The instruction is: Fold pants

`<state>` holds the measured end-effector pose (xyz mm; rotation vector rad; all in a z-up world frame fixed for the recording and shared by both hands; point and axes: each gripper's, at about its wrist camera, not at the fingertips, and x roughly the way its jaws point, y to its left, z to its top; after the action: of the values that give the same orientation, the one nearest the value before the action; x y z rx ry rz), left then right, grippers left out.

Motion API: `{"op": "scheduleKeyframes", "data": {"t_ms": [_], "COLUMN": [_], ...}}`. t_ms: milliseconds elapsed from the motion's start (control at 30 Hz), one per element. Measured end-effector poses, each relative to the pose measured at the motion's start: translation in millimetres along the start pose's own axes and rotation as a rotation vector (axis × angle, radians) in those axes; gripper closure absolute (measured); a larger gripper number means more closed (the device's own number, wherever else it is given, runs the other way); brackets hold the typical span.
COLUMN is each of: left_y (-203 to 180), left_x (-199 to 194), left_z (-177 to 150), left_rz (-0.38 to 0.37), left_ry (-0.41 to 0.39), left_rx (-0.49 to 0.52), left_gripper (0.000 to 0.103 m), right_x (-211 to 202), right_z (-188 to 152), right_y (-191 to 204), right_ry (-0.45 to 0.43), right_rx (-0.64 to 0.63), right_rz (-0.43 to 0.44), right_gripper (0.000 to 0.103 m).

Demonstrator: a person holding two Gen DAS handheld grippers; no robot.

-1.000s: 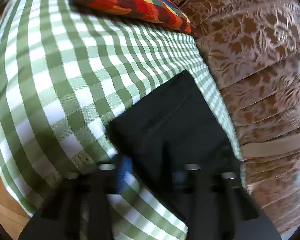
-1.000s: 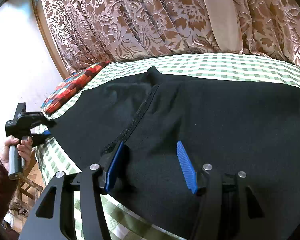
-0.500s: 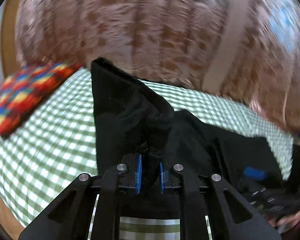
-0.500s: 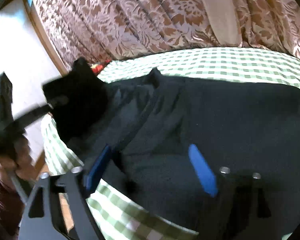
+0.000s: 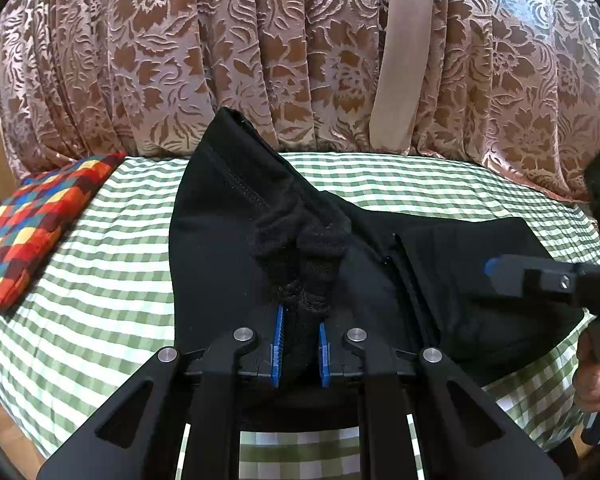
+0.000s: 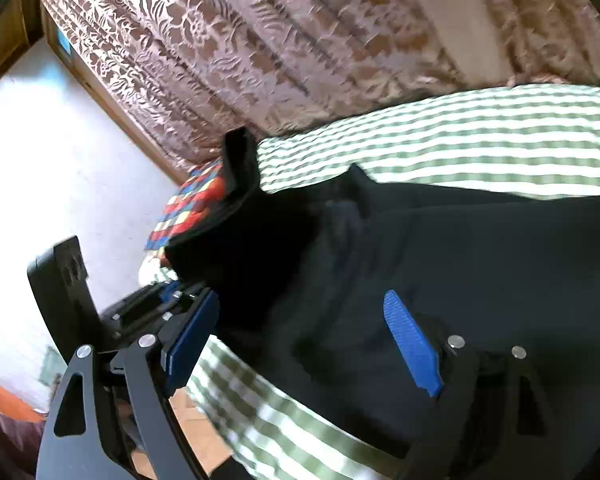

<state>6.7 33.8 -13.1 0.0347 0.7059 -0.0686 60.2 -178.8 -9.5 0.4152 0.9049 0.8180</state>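
Observation:
Black pants (image 5: 228, 248) lie on a green-and-white checked cloth (image 5: 100, 296). My left gripper (image 5: 300, 344) is shut on a bunched end of the pants and lifts it, so a flap stands up toward the curtain. In the right wrist view the pants (image 6: 480, 264) spread across the cloth (image 6: 460, 140). My right gripper (image 6: 300, 344) is open, its blue pads (image 6: 410, 344) just above the pants near the front edge. It also shows at the right of the left wrist view (image 5: 540, 280).
A multicoloured patchwork cushion (image 5: 40, 220) lies at the cloth's far left. A brown floral curtain (image 5: 260, 60) hangs close behind. A white wall (image 6: 40, 180) is to the left. The left gripper's body (image 6: 100, 312) sits beside my right fingers.
My left gripper has closed on the pants' end, lifted it and swung it over toward the right gripper. The right gripper stays open and has tilted a little.

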Motion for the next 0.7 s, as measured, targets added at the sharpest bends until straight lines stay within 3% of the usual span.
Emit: {"op": "scheduleKeyframes", "data": {"t_ms": [467,700], "left_y": [-1.9,-5.4], "left_x": [-4.1,-7.8], "left_z": [-4.0,-9.1], "left_rz": [-0.010,-0.040], "left_ry": [-0.018,-0.037], "left_rx": [0.026,0.060], "left_gripper": [0.091,0.091], "right_x": [56.2,90.0], "right_z": [37.0,42.9], "right_y": [11.5,20.4], "right_ry": [0.102,0.171], "right_rx": [0.088,0.110], "right_rz": [0.148,0.171], "right_gripper": [0.014,0.013]}}
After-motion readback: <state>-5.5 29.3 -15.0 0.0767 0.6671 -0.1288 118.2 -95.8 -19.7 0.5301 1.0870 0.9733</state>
